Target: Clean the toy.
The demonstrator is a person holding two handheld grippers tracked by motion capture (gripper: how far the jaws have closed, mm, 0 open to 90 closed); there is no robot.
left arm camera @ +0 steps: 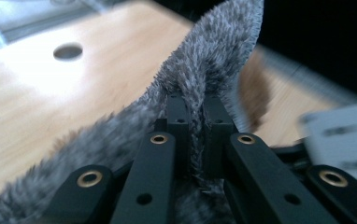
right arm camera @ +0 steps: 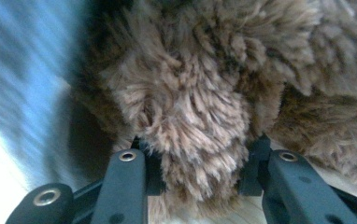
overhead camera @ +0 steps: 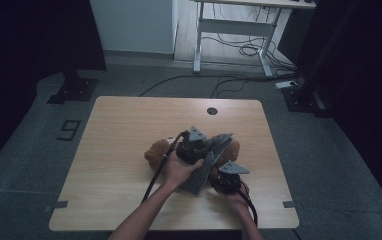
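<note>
A brown plush toy [overhead camera: 155, 152] lies on the wooden table [overhead camera: 129, 125], partly covered by a grey furry cloth [overhead camera: 206, 167]. My left gripper [overhead camera: 193, 146] is above the toy and is shut on an edge of the cloth. In the left gripper view the jaws [left arm camera: 196, 116] pinch a thin fold of the grey cloth [left arm camera: 214, 51], which rises beyond them. My right gripper [overhead camera: 226, 181] sits at the toy's near right side. In the right gripper view it [right arm camera: 197, 158] is shut on a thick limb of the brown plush toy [right arm camera: 204, 93].
The table has a round cable hole [overhead camera: 211, 111] near its far edge. A white desk frame [overhead camera: 234, 30] and floor cables stand beyond the table. Dark stands flank the table at left [overhead camera: 74, 90] and right [overhead camera: 304, 95].
</note>
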